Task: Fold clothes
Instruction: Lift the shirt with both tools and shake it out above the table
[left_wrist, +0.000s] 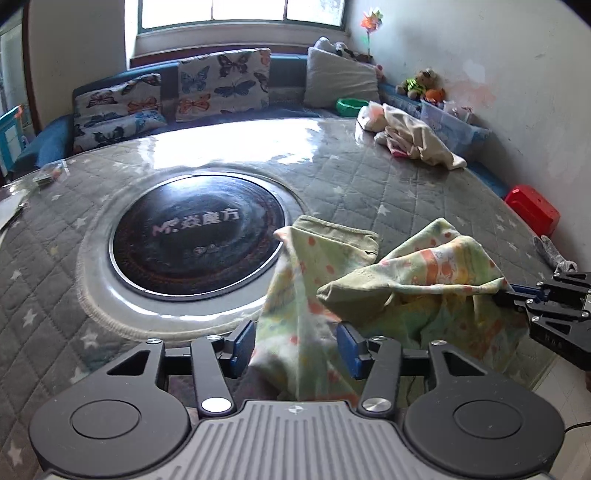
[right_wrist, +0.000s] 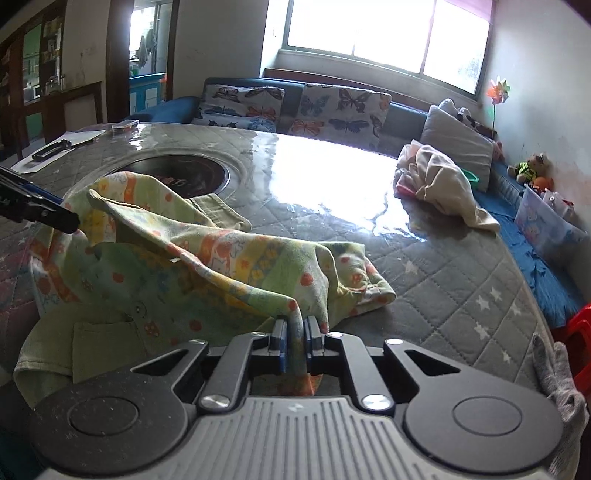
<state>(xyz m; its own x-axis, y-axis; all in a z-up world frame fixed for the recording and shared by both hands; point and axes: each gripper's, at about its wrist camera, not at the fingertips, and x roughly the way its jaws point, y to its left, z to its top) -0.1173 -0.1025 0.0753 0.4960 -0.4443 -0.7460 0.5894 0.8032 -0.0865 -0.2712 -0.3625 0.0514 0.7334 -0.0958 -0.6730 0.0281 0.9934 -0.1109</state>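
A small green garment with an orange and yellow print (left_wrist: 406, 291) lies crumpled at the near edge of the quilted grey table (left_wrist: 351, 177). My left gripper (left_wrist: 295, 349) is open, its blue pads on either side of a hanging fold of the garment. My right gripper (right_wrist: 295, 332) is shut on a bunched edge of the same garment (right_wrist: 207, 258), which is stretched up off the table. The right gripper also shows in the left wrist view (left_wrist: 506, 293), pinching the cloth. The left gripper's tip shows in the right wrist view (right_wrist: 55, 214) against the cloth.
A round black hotplate (left_wrist: 199, 236) is set into the table's middle. A pile of cream and pink clothes (left_wrist: 410, 134) lies at the far right of the table. A sofa with butterfly cushions (left_wrist: 221, 85) runs behind. A red stool (left_wrist: 532, 208) stands at the right.
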